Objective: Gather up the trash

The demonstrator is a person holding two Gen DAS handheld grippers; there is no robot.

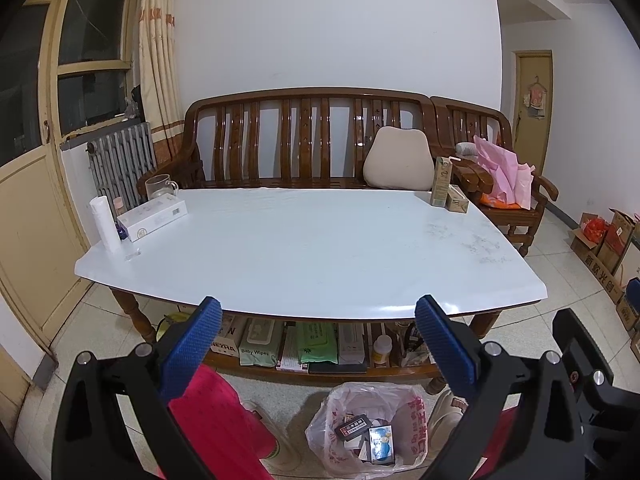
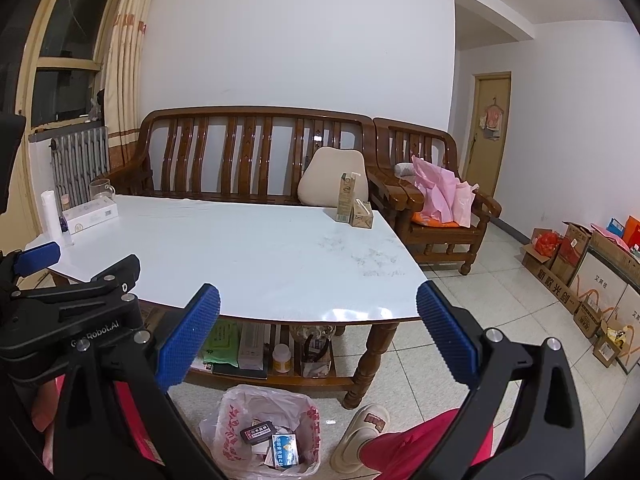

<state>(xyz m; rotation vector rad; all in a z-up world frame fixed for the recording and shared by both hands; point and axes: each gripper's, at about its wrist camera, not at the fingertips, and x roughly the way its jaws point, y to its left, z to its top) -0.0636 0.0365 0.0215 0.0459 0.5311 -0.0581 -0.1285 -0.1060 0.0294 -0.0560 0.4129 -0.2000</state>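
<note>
- Left wrist view: your left gripper (image 1: 318, 344) hangs before the near edge of the bench (image 1: 304, 248), jaws wide, holding nothing. Right gripper (image 2: 318, 344) likewise: jaws wide, empty.
- Likely trash left on the bench: a tall drink carton (image 2: 346, 197) with a straw, upright at the far right corner, and a small carton (image 2: 362, 214) just beside it, possibly touching.
- Judgement: the step in hand is reaching for those cartons. The right gripper is nearer that corner. Close across the tall carton's flat faces, low on the body, so it does not tip against the small one. Liquid may remain; keep it upright.
- Far left corner: a white box (image 1: 153, 215), a white roll (image 1: 105, 222) and a glass mug (image 1: 161, 186). Whether any of these is trash, you cannot tell.
- Bin bag (image 1: 412, 412) stands open on the floor between your feet, below the bench edge. Inside: a black box (image 1: 352, 429), a blue-and-white box (image 1: 381, 444), and paper scraps beneath. Room remains.
</note>
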